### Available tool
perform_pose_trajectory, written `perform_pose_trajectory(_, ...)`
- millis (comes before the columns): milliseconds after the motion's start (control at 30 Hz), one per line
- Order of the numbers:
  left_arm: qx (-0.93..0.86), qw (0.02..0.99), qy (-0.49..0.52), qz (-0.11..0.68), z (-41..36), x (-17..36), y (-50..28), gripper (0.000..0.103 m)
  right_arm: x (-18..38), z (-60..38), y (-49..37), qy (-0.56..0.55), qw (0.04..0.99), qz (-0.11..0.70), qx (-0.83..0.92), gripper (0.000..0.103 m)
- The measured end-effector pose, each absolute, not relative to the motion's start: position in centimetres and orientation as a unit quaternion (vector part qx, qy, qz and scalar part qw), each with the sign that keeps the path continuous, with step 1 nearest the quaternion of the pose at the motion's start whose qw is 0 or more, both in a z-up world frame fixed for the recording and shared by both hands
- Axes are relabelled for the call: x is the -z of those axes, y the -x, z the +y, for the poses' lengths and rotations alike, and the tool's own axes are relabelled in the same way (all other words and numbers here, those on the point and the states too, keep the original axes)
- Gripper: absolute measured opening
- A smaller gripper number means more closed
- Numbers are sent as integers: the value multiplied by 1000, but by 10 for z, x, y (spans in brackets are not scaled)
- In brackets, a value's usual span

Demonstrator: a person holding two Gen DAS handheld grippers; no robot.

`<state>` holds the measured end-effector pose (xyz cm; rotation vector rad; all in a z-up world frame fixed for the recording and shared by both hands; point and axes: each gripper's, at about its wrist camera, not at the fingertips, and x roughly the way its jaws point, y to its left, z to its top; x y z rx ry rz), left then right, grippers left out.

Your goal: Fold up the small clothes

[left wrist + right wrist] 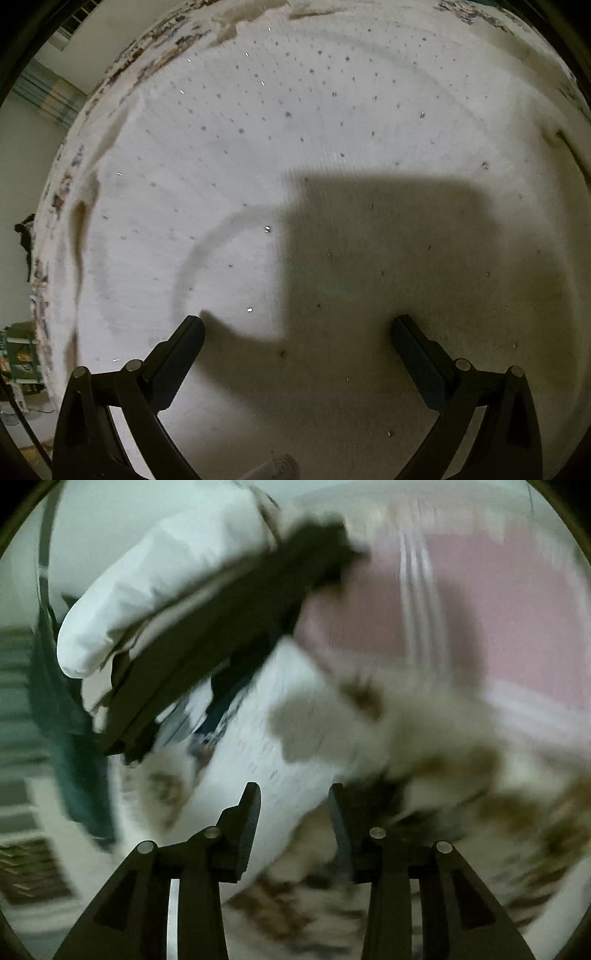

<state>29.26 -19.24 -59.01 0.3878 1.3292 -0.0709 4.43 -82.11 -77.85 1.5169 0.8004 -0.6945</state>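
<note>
White dotted garment (295, 147) lies flat under the left gripper (297, 326), jaws apart, right gripper (294, 797) jaws half-open around its cloth; next, grab an edge

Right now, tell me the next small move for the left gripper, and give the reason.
Probably lower the left gripper straight down and close on the white dotted garment. Its jaws stand wide apart with only flat cloth between them, nothing gripped. The right gripper appears to have white fabric between its jaws, though that view is badly blurred.
</note>
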Motion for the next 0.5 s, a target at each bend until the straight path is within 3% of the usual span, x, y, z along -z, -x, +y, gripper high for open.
perform_pose_trajectory(100,45,773,-149,615,-187,596,-297,103,815,-834,-45,-669,600,304,316,43)
perform_pose_trajectory(233,52,783,-105,611,-180,602,-301,103,819,-840,-54,-673,610,246,338,40)
perform_pose_trajectory(367,48,789,-103,604,-181,602,-298,103,832,-834,-57,-651,597,315,347,36)
perform_pose_trajectory(400,47,790,-102,602,-181,602,-296,103,839,-834,-53,-654,592,322,342,38)
perform_pose_trajectory(433,46,791,-100,601,-181,602,-295,103,845,-825,-48,-664,587,322,333,51)
perform_pose_trajectory(500,47,792,-98,601,-181,602,-294,103,855,-820,-35,-683,579,304,325,61)
